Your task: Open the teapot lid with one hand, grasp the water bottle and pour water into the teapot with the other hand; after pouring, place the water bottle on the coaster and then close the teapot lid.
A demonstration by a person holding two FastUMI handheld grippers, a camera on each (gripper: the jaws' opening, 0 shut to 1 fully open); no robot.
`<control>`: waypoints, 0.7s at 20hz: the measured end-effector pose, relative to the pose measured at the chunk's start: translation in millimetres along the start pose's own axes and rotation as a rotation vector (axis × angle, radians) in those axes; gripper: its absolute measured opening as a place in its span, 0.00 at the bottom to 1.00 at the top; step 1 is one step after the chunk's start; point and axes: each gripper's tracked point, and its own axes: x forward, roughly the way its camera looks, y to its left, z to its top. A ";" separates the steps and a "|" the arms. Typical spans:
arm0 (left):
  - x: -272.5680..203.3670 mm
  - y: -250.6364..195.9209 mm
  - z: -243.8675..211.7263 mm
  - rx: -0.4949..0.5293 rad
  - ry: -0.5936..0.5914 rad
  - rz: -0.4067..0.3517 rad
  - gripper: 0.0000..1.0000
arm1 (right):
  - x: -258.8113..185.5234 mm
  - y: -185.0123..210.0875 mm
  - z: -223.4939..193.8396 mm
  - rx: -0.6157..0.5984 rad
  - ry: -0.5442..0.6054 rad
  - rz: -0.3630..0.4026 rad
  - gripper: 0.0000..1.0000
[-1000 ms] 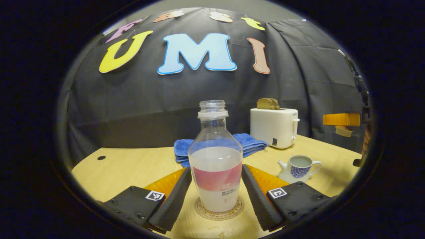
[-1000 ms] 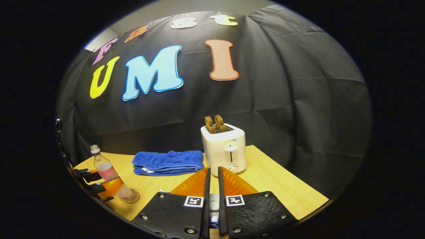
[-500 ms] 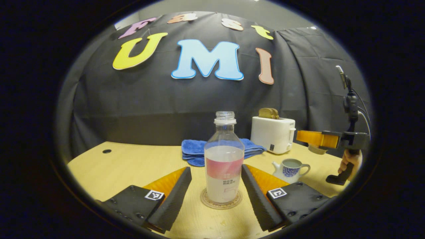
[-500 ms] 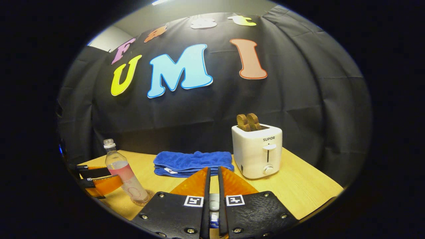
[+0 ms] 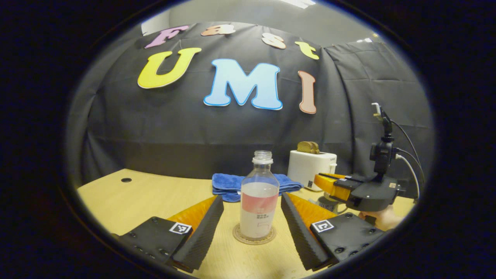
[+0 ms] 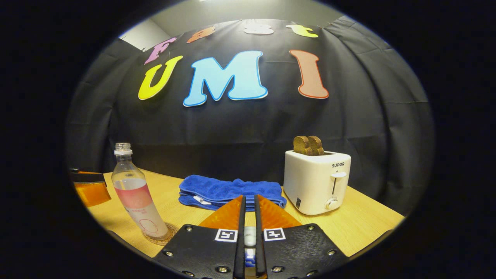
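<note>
1. Black cloth wall behind, pale wooden table (image 5: 147, 193) under me, with a folded blue towel (image 5: 228, 186) and a white toaster (image 6: 316, 182) at the back.
2. The water bottle (image 5: 259, 201) stands upright on the coaster (image 5: 254, 237), dead ahead at twelve o'clock in the left gripper view, capless, roughly half full.
3. My left gripper (image 5: 252, 217) is spread wide, one finger on each side of the bottle and neither touching it, so the bottle is free.
4. My right gripper (image 6: 248, 232) is pressed together on something small and pale. I take it for the teapot lid, but I can't be sure.
5. In the left gripper view that claw sits at three o'clock, and it covers the teapot, so I can't make the pot out.
6. Closing the lid is what's left, I reckon. I should bring it down level over the opening, seat it fully, and only then let go.
</note>
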 end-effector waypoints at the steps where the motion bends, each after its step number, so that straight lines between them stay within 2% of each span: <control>1: 0.2 -1.6 0.2 -0.005 0.006 -0.008 1.00 | 1.3 -1.8 -1.9 0.022 0.010 -0.003 0.10; 7: 1.3 -4.0 -4.5 -0.027 0.019 -0.022 1.00 | 8.3 -6.9 -13.1 0.097 0.037 0.001 0.10; 14: 2.7 -8.8 -10.8 -0.042 0.041 -0.048 1.00 | 15.2 -10.3 -19.1 0.122 0.045 -0.011 0.10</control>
